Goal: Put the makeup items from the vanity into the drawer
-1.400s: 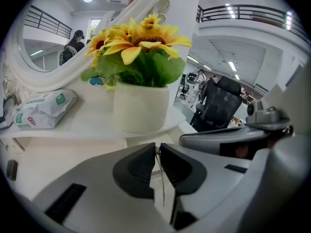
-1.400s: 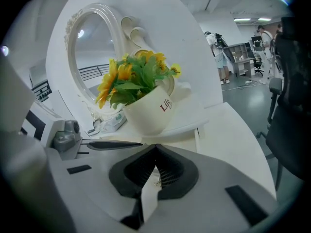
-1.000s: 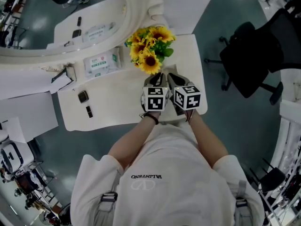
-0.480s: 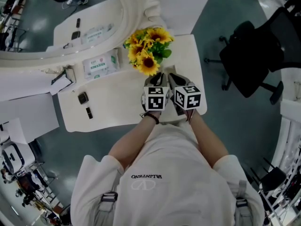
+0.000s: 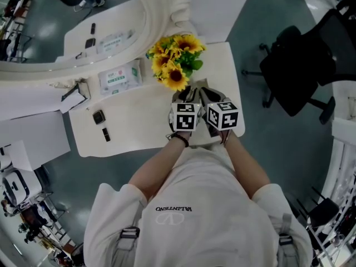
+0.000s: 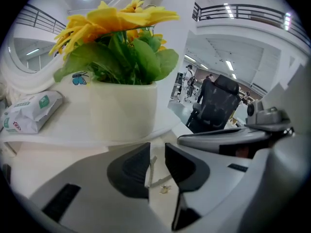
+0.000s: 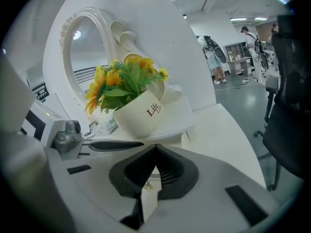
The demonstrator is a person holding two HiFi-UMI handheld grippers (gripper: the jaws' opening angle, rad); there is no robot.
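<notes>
Two small dark makeup items, a square compact (image 5: 98,116) and a slim stick (image 5: 105,134), lie at the left of the white vanity top (image 5: 139,115). Both grippers hang side by side at the vanity's front right, just in front of the sunflower pot (image 5: 175,60). The left gripper (image 5: 188,90) (image 6: 157,147) has its jaws opening, with a narrow gap and nothing pressed between the pads. Below that gap a thin pale chain-like thing (image 6: 151,166) with a small gold piece lies on a pale surface. The right gripper (image 5: 204,90) (image 7: 155,149) is shut, its tips meeting.
A tissue pack (image 5: 119,75) lies by the oval mirror (image 5: 72,26). The sunflower pot (image 6: 121,110) (image 7: 141,113) stands on a raised ledge close ahead of both grippers. A black office chair (image 5: 300,65) stands on the floor to the right.
Both grippers have drifted a touch toward the front edge. Everything on the vanity top lies where it was.
</notes>
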